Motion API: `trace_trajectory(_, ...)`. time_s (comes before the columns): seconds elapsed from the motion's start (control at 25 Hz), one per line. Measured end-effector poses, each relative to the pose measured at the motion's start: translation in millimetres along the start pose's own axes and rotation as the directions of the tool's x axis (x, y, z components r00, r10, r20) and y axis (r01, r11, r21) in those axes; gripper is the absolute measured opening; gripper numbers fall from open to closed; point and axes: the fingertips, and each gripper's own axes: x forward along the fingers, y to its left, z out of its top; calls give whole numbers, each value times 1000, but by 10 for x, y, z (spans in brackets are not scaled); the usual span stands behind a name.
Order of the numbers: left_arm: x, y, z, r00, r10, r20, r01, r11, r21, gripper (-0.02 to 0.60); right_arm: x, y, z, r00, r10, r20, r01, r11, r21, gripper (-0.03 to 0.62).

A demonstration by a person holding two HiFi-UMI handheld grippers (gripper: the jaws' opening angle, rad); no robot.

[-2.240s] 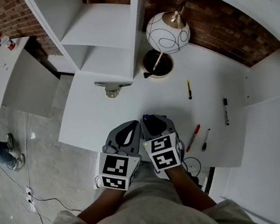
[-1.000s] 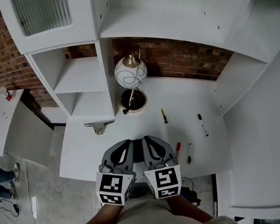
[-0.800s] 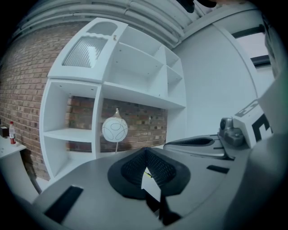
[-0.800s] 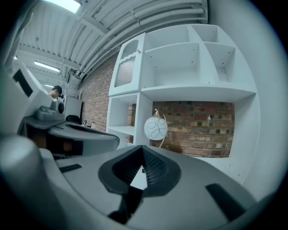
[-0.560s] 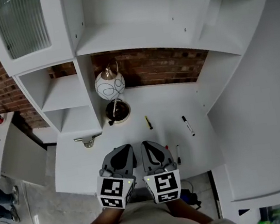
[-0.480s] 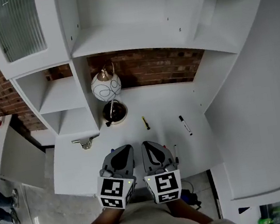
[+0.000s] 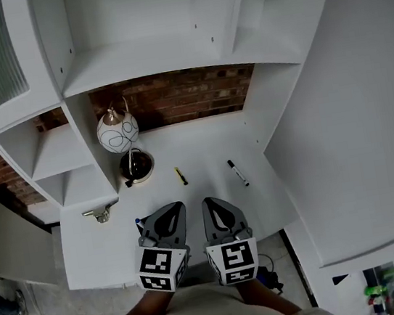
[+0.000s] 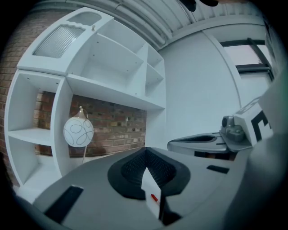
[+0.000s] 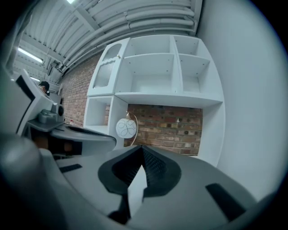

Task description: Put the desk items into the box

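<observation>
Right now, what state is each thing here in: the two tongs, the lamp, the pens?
Left tongs: shut, holding nothing.
Right tongs: shut, holding nothing.
Lamp: upright at the back of the desk.
Yellow pen: lying flat on the desk, untouched.
Black marker: lying flat on the desk, untouched.

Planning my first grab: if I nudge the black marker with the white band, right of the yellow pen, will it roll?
Probably yes: the black marker with the white band looks like a slim barrel lying flat on the smooth white desk. It is likely stiff and light, being so thin. The yellow pen lies apart from it, so nothing would stop a roll.
</observation>
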Motion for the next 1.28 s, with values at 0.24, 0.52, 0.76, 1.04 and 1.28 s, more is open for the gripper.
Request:
trace_trajectory(0.24, 158, -199, 34, 998, -61, 3, 61, 998, 7, 8, -93, -214, -33, 998, -55, -13, 55, 998, 3, 17)
trace_trajectory(0.52, 242, -397, 21, 994, -110, -5, 110, 994, 11, 8, -211, -382, -72, 994, -103, -23, 104, 995, 12, 17)
trace_trajectory(0.76, 268, -471, -23, 991, -129, -18, 129, 992, 10, 8, -265, -439, -140, 992, -124, -36, 125, 992, 26, 17)
trace_trajectory(1.04, 357, -570, -158, 986, -156, -53, 156, 988, -3, 8, -280, -531, -288, 987, -144, -65, 146, 989, 28, 17)
trace_trajectory(1.28, 425, -559, -201, 986, -159, -39, 159, 987, 6, 8, -246, -609, -431, 984, -152, -91, 157, 986, 50, 17)
